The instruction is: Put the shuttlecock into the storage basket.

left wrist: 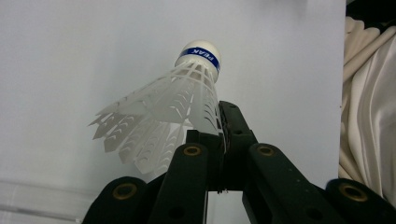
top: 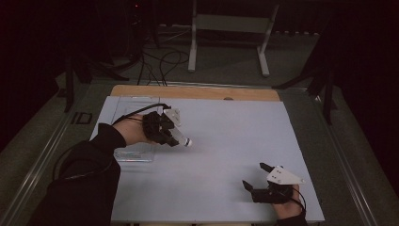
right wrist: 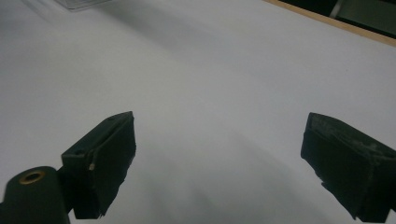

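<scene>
My left gripper point(top: 175, 136) hovers over the left middle of the white table sheet point(top: 221, 141), shut on a white plastic shuttlecock point(top: 183, 140). In the left gripper view the jaws pinch the skirt edge of the shuttlecock point(left wrist: 173, 107). Its cork tip with a blue band point(left wrist: 200, 53) points away from me. My left gripper point(left wrist: 223, 135) has no gap between its pads. My right gripper point(top: 254, 175) rests low near the front right of the sheet. It stands open, its two fingertips point(right wrist: 107, 158) wide apart with nothing between them.
A clear plastic box point(top: 134, 153) lies on the sheet by my left forearm. A wooden strip point(top: 195, 92) borders the table's far edge. Beyond it stand a white metal frame point(top: 230, 28) and floor cables point(top: 160, 61). White cloth point(left wrist: 369, 116) shows at the right of the left gripper view.
</scene>
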`<state>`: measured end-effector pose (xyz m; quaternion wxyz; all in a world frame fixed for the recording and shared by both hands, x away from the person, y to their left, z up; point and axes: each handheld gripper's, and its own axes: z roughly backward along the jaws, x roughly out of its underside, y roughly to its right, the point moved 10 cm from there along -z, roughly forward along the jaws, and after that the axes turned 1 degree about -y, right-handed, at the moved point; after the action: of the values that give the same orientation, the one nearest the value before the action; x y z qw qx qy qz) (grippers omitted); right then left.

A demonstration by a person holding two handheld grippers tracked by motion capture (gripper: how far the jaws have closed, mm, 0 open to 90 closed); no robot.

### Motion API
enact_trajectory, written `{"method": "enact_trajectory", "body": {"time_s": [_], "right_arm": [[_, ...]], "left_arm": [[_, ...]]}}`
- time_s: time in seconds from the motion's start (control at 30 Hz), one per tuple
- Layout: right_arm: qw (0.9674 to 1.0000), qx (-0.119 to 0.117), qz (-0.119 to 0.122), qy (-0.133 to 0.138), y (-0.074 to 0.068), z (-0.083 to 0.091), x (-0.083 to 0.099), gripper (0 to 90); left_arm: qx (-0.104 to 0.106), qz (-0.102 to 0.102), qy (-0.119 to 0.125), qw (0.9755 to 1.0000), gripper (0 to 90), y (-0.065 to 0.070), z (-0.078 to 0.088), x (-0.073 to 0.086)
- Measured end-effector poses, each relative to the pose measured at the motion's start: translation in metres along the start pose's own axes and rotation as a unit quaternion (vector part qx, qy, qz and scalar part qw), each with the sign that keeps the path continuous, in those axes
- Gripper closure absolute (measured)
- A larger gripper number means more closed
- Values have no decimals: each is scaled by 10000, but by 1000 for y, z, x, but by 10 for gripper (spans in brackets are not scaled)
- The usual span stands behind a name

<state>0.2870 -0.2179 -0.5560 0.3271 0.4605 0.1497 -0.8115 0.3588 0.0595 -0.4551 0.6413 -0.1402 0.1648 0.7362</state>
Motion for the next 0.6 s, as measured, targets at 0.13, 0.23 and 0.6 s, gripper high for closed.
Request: {"method": "enact_trajectory", "body": {"time_s": [0.13, 0.23, 0.6], "right_arm": [[10000, -8, -14, -4, -1, -1, 0, 101], [10000, -8, -15, 2, -1, -1, 0, 101], [10000, -17, -10, -8, -1, -2, 1, 101]], "left_arm": [[-21, 59, -1, 10000, 897, -1, 4, 7], [-36, 75, 25, 10000, 897, -1, 6, 9], [-112, 207, 17, 9997, 897, -1, 18, 24]]}}
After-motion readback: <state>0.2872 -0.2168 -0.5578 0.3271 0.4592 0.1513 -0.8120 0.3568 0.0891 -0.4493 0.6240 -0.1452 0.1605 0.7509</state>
